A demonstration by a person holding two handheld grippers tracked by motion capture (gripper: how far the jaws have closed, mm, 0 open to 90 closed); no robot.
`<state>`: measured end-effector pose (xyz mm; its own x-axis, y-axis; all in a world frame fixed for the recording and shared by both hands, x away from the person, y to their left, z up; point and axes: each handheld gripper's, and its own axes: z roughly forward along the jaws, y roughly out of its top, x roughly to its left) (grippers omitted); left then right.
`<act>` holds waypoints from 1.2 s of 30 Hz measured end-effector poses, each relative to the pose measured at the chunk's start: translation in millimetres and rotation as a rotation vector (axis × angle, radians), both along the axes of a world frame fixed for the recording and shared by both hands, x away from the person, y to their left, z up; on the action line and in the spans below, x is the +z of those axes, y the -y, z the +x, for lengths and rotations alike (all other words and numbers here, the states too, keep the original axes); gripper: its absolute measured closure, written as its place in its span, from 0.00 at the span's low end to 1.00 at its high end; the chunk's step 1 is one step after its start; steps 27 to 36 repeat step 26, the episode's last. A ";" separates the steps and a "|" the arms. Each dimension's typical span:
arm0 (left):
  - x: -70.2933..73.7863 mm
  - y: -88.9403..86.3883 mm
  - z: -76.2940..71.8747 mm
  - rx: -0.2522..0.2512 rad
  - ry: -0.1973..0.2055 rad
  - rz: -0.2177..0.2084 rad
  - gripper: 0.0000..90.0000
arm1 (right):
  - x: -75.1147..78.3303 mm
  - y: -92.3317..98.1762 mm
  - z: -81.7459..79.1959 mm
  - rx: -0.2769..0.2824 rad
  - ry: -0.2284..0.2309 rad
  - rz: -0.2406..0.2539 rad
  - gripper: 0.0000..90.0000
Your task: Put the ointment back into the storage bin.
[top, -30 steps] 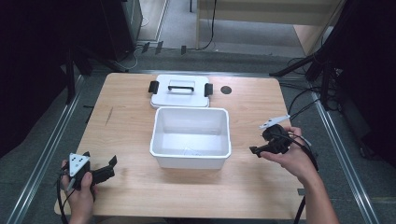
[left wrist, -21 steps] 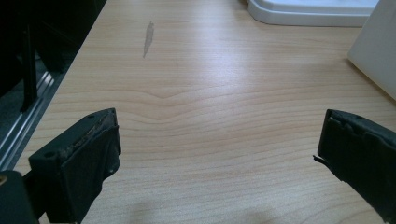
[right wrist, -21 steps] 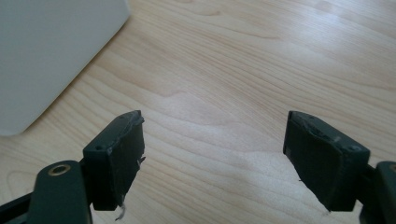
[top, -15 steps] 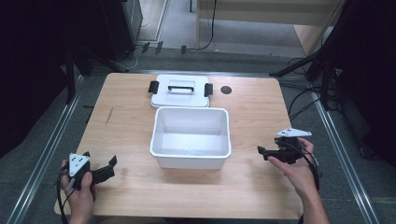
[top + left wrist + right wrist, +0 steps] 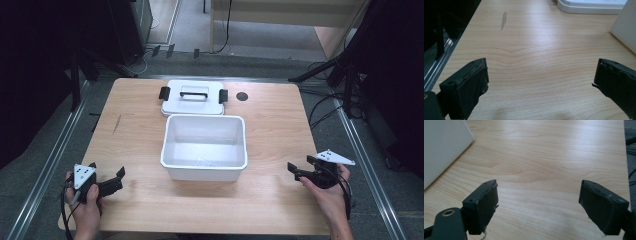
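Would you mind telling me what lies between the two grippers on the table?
In the high view, the open white bin sits between the left gripper and the right gripper, with bare wood either side.

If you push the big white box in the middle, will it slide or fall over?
The white box would probably slide, not tip: it looks low and wide and sits flat on the smooth wooden table. It looks like thin plastic with almost nothing inside, so it is likely light and stiff. Its lid lies off, behind it.
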<state>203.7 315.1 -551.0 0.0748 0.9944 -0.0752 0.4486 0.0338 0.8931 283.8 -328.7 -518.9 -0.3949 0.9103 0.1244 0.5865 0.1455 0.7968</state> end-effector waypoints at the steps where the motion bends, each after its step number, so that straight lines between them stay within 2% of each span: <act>1: 0.0 0.0 0.0 0.000 0.000 0.000 0.00 | -1.7 2.2 -2.3 0.000 0.005 0.008 0.17; 9: 0.0 0.0 -0.1 0.002 0.001 0.001 0.00 | -14.8 19.4 -22.4 -0.016 0.033 0.041 0.13; 14: 0.0 0.3 -0.1 0.002 -0.002 0.003 0.00 | -23.1 30.1 -33.7 -0.056 0.043 0.052 0.13; 16: -0.1 0.4 0.2 0.000 -0.005 0.003 0.00 | -27.9 37.0 -43.1 -0.085 0.068 0.084 0.13; 17: 0.0 0.4 0.3 0.001 -0.004 0.002 0.00 | -27.9 37.0 -43.1 -0.085 0.068 0.084 0.13; 18: -0.1 0.4 0.5 0.000 -0.006 0.004 0.00 | -27.6 41.4 -49.0 -0.110 0.104 0.109 0.14; 21: 0.0 0.5 1.1 -0.003 -0.015 0.010 0.00 | -27.5 43.5 -52.2 -0.123 0.108 0.117 0.14; 23: -0.1 0.9 1.8 -0.001 -0.014 0.011 0.00 | -27.6 43.1 -53.0 -0.123 0.114 0.104 0.15; 26: -0.1 1.5 3.0 0.001 -0.019 0.015 0.00 | -27.5 39.1 -51.7 -0.122 0.099 0.063 0.15; 36: -0.1 1.5 3.0 0.001 -0.019 0.015 0.00 | -27.5 39.1 -51.7 -0.122 0.099 0.063 0.15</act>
